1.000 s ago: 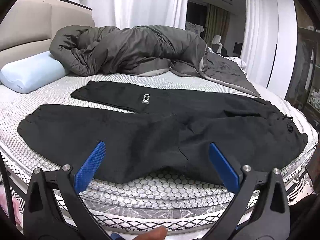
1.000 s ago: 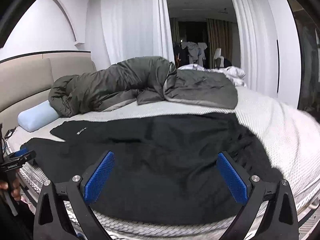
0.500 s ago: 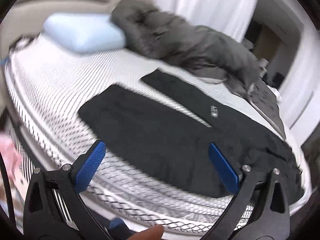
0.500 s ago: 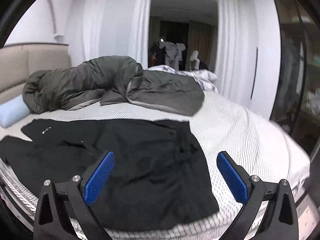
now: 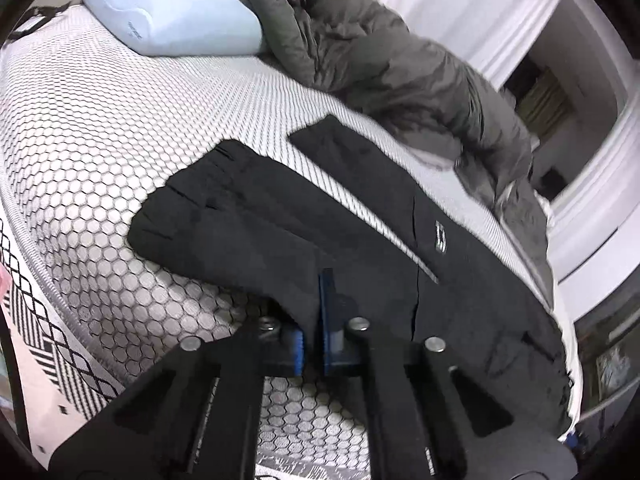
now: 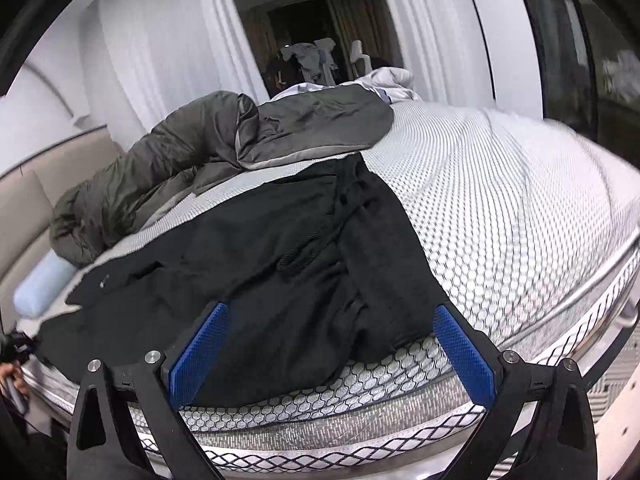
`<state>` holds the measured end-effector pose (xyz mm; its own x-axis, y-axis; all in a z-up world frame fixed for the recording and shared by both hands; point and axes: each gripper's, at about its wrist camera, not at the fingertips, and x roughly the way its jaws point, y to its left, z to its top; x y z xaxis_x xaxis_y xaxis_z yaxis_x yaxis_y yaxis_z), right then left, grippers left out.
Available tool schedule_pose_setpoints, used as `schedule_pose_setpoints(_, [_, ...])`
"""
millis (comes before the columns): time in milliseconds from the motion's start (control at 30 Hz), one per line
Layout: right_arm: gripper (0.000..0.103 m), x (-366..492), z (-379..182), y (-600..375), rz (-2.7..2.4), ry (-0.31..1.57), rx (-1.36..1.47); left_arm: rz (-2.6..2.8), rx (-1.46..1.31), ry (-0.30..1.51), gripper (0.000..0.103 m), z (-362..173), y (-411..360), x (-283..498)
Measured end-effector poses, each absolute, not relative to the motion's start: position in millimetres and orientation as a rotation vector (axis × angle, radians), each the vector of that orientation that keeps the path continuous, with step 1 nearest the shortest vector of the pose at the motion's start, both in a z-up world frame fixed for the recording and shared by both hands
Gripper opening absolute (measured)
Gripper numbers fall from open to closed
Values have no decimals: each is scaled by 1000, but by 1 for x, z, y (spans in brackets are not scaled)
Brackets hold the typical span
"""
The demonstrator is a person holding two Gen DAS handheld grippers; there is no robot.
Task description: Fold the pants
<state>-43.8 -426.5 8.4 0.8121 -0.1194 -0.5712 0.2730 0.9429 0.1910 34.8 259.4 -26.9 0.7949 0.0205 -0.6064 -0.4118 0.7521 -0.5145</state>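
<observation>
White honeycomb mattress fills both views, with bare cover to the right of the pants and beyond the leg cuffs toward the pillow. The black pants lie flat along the near edge, waist at the right, legs reaching left. A grey duvet is bunched behind them. The left gripper is closed narrow at the near leg's edge, probably pinching the cloth. The right gripper stands wide before the waist.

Honeycomb-mesh bed carries black pants, pillow, duvet.
</observation>
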Motion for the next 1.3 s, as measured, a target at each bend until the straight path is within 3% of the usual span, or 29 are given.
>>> schedule_pose_setpoints(267, [103,-23,-21,-469,-121,636,617,280,-683,589,2,-15,256,35])
schedule_pose_setpoints(367, [98,-6,-25,-476,-110,620,717,290,-684,584,2,-13,254,36])
schedule_pose_setpoints(400, [78,0,-24,-477,-123,618,731,294,-684,585,2,-13,252,34])
schedule_pose_setpoints(433, [47,9,-21,-476,-159,627,723,299,-686,585,2,-13,251,34])
schedule_pose_setpoints(533, [29,20,-1,-476,-171,628,640,294,-683,583,2,-12,246,28])
schedule_pose_setpoints(667, [27,6,13,-497,-201,648,566,242,-674,657,2,-25,237,28])
schedule_pose_setpoints(800, [27,-2,-19,-507,-227,742,580,240,-683,692,2,-33,240,29])
schedule_pose_setpoints(900, [29,-16,-12,-502,-236,686,564,235,-666,695,3,-33,242,25])
schedule_pose_setpoints(967, [43,-15,-7,-498,-254,699,538,255,-664,690,12,-31,245,17])
schedule_pose_setpoints(1000, [60,-18,-3,-495,-280,697,514,263,-664,684,17,-28,248,16])
schedule_pose_setpoints(1033, [75,-28,1,-493,-313,680,482,285,-656,671,29,-24,250,9])
schedule_pose_setpoints(1067, [80,-34,7,-490,-341,661,453,300,-647,655,45,-20,251,3])
schedule_pose_setpoints(1133, [91,-51,23,-484,-409,595,392,327,-628,612,69,-7,252,-9])
schedule_pose_setpoints(1200, [100,-59,36,-479,-411,545,371,309,-608,564,81,8,247,-12])
schedule_pose_setpoints(1300, [103,-50,50,-469,-344,526,354,218,-570,538,96,28,230,11])
